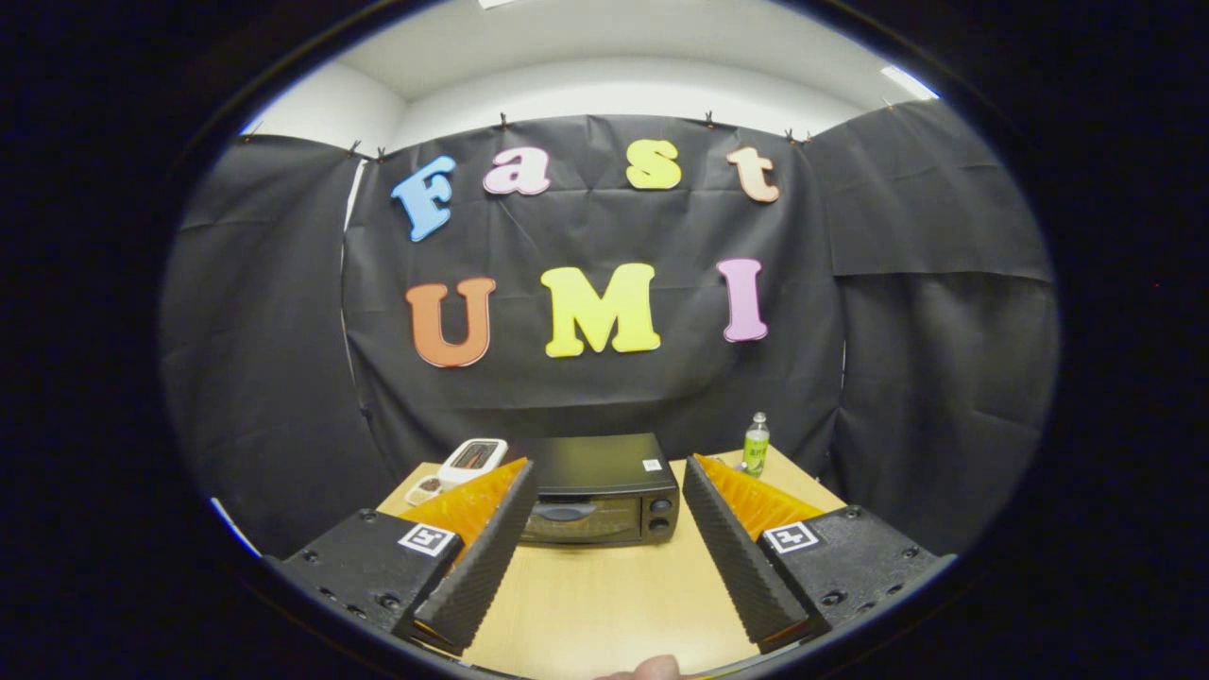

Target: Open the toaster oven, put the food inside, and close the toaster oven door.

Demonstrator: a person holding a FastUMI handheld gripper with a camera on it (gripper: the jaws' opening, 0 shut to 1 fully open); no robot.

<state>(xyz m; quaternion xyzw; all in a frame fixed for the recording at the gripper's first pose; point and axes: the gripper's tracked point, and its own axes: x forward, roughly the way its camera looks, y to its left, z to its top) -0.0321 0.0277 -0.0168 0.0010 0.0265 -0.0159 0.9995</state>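
The gripper hangs level above the pale wooden table, jaws spread wide with nothing between them — ridged pads angled inward. Beyond the fingertips sits the boxy black toaster oven, door closed — a white toaster and green bottle flank it.

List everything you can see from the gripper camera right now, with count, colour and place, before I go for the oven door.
toaster oven: one, black, door shut, on the table beyond the fingertips, centred between them.
toaster: one, white, left of the toaster oven, behind the left finger.
small dish: one, white with something dark in it, in front of the toaster; contents too small to tell.
bottle: one, green, at the table's back right, right of the toaster oven.
table: one, light wood, under everything.
fingertip: one, the person's, at the near edge.
gripper: one, fingers spread open, holding nothing, short of the toaster oven.
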